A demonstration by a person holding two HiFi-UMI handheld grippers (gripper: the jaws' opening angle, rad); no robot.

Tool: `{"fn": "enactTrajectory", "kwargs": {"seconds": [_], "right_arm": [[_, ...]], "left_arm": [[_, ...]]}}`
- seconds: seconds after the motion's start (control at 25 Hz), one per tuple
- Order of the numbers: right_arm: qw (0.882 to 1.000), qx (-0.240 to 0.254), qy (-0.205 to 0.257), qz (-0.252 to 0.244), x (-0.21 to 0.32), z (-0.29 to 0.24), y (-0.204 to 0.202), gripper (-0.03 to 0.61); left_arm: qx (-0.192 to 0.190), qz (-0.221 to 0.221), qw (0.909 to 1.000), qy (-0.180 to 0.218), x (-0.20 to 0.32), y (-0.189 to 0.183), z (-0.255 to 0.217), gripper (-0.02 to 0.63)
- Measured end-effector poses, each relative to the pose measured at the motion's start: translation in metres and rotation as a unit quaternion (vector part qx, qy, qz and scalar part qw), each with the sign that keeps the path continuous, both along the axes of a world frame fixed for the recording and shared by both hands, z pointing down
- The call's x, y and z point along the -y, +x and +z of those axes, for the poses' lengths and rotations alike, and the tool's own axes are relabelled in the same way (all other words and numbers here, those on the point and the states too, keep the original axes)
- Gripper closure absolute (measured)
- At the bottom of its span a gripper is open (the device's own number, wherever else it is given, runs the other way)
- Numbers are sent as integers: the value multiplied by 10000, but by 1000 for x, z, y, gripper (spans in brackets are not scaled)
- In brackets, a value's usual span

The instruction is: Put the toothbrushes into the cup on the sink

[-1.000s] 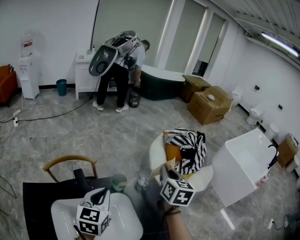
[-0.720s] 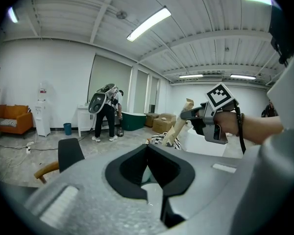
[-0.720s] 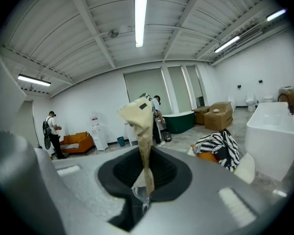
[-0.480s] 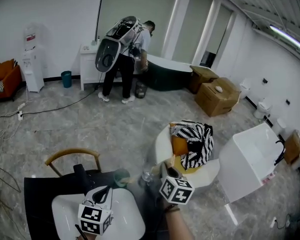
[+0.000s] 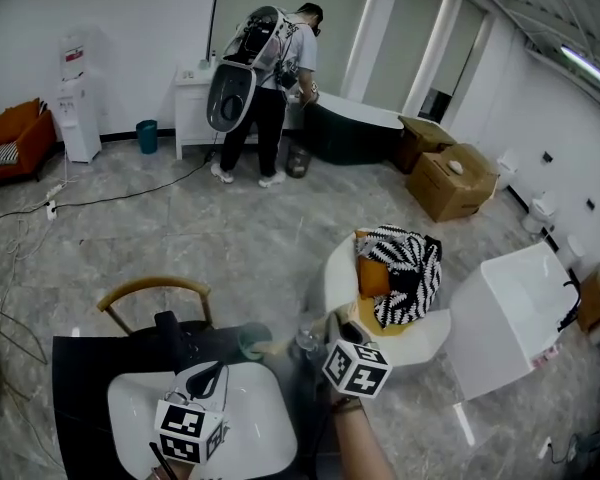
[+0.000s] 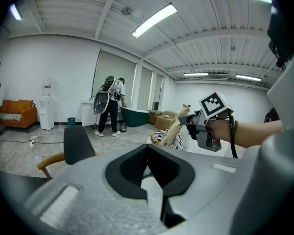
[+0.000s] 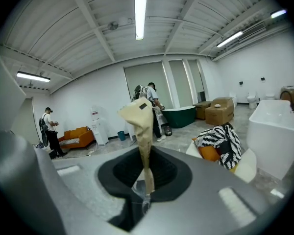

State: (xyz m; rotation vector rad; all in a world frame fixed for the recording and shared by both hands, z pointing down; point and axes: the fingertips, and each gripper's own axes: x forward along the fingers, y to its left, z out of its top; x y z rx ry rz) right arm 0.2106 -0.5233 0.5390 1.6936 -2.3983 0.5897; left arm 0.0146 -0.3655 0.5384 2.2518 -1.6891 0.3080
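Note:
My right gripper (image 5: 334, 332) is shut on a toothbrush in a beige paper wrapper (image 7: 141, 129), which stands up out of its jaws. The left gripper view shows the same wrapper (image 6: 177, 128) slanting up from that gripper (image 6: 190, 122). A green cup (image 5: 252, 341) stands on the dark counter behind the white sink (image 5: 242, 439), left of the right gripper and beside a clear glass (image 5: 305, 338). My left gripper (image 5: 204, 379) hangs over the sink basin, shut with nothing between its jaws. A black faucet (image 5: 170, 332) rises behind the basin.
A wooden chair (image 5: 153, 295) stands behind the counter. A white seat with a striped cloth (image 5: 405, 278) and a white tub (image 5: 510, 313) are to the right. A person with a backpack (image 5: 265, 88) works at the far wall near cardboard boxes (image 5: 450, 180).
The head view has drifted, so the room sits lower and further right in the frame. Both grippers keep their places over the sink; the right one still grips the wrapped toothbrush.

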Motion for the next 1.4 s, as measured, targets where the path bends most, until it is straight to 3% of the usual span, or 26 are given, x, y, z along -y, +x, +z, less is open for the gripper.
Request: {"fn": "enactTrajectory", "kwargs": {"seconds": [0.64,1.0,1.4], "right_arm": [[9997,-67,-183,113,0,24,-12,543],[9986,-101,-428,285,-14,35,-3,441],[9977,-122,-499,446,-36,36,5,430]], "left_arm": [[-141,-139,9998,25,-4,-16,-3,604],[-138,-84,9999,28,-8,-14,-8,604],[-117,-30,9999,58,-22,-15,-15,604]]}}
